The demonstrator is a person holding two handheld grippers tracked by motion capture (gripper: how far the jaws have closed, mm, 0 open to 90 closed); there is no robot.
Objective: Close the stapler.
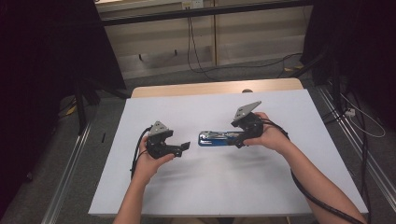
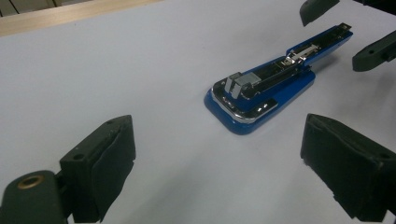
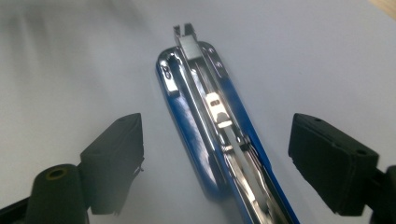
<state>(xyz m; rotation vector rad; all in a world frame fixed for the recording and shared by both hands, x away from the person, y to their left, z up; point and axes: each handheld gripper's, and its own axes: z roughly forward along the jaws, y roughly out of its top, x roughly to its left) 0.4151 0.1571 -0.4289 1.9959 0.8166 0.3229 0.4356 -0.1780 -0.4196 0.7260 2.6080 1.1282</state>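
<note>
A blue stapler (image 1: 215,138) with a chrome top lies flat on the white table sheet (image 1: 210,186), near its middle. My right gripper (image 1: 239,138) is at the stapler's right end. In the right gripper view its open jaws straddle the stapler (image 3: 212,116) without touching it, my right gripper (image 3: 219,163) low over the body. My left gripper (image 1: 185,146) is open just left of the stapler, a short gap away. In the left gripper view the stapler (image 2: 275,88) lies ahead of my left gripper (image 2: 219,172), with the other gripper's fingers (image 2: 373,53) beyond it.
A wooden table edge (image 1: 210,87) runs along the far side of the white sheet. Cables (image 1: 196,51) hang down a pale wall behind. Dark stands and metal rails (image 1: 70,163) flank the table on the floor.
</note>
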